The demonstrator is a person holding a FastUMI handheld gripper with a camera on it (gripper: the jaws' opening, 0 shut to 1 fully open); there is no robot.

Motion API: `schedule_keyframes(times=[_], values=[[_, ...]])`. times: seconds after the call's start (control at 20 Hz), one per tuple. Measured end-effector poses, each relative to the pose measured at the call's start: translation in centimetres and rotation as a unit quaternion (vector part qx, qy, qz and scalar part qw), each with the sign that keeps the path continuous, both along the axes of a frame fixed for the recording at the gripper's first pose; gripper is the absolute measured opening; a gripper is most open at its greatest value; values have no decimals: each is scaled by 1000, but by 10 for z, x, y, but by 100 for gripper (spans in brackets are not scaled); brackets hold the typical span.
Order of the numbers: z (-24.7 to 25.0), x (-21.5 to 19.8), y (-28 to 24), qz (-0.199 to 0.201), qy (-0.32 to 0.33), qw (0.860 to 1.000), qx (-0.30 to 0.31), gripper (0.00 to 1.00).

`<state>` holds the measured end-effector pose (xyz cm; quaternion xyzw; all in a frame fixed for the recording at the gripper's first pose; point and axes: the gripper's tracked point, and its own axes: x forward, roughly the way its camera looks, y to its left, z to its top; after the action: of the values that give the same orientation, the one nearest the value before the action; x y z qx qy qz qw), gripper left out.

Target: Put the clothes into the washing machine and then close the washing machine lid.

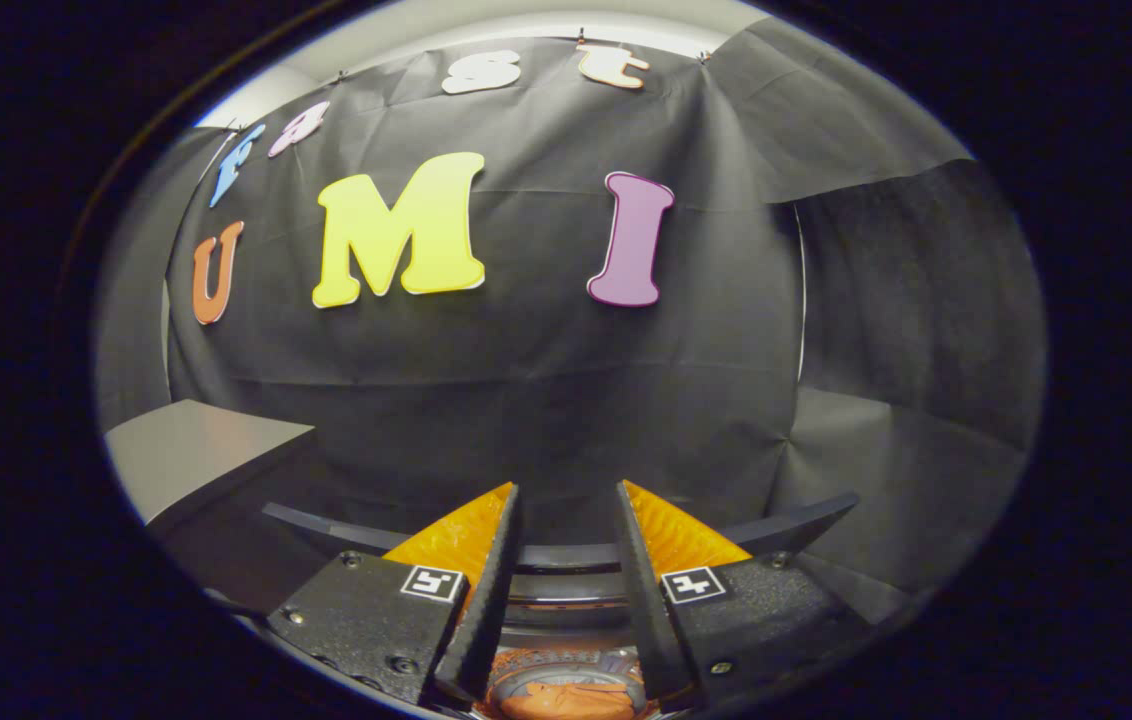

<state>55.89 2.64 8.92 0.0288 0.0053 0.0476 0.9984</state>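
Observation:
My gripper is open, its two fingers a hand's width apart with nothing pressed between them. Low down between the finger bases lies an orange printed garment, inside the round metal drum opening of the washing machine. I cannot tell whether the garment touches the fingers. A dark curved band, part of the machine's top or its raised lid, arcs behind both fingers. The fingers point over the machine toward the black cloth wall.
A grey flat surface stands to the left of the machine, a little higher than the fingers. The black cloth wall hangs close behind the machine and wraps round on the right.

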Motion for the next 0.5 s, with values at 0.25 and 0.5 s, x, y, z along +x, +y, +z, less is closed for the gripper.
schedule_keyframes(times=[0.25,0.5], values=[[-3,-1,-1,-5,-4,1000,-6,59],[-3,-1,-1,-6,-11,1000,-8,59]])
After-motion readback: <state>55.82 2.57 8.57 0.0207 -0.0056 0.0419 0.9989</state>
